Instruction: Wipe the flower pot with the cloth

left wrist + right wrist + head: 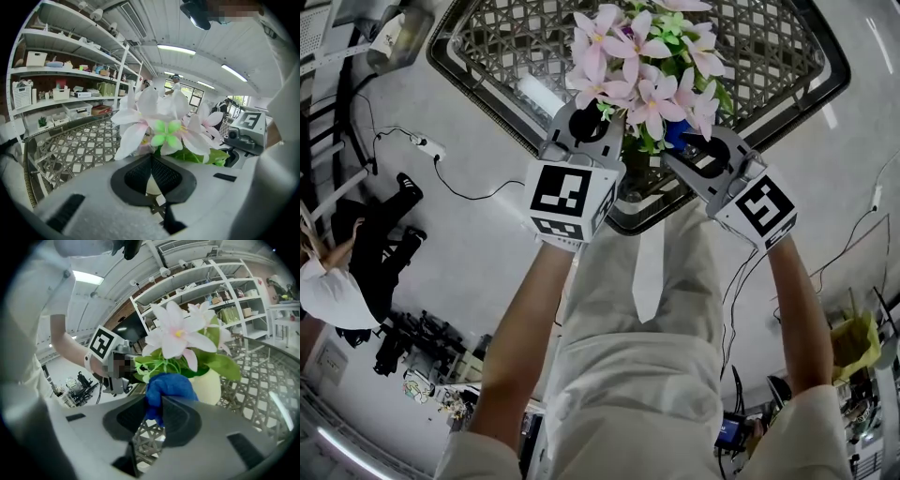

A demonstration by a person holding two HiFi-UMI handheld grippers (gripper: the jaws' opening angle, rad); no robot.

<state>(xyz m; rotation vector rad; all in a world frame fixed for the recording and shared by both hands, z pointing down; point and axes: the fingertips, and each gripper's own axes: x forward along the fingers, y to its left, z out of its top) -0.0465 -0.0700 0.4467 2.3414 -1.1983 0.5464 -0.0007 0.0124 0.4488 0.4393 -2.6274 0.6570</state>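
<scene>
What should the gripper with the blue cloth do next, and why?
Probably rub the blue cloth sideways along the flower pot: the right gripper is clamped on the cloth, which seems to touch the pot's cream wall under the flowers.

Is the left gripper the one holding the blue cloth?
No, the blue cloth is pinched in the right gripper, beside the flower pot.

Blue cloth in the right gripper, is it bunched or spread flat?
Bunched: the blue cloth is a wad pinched between the right gripper's jaws.

Flower pot [208, 385] partly hidden behind cloth [168, 386], right gripper [159, 403]; shelf items [228, 312] too small.
</scene>
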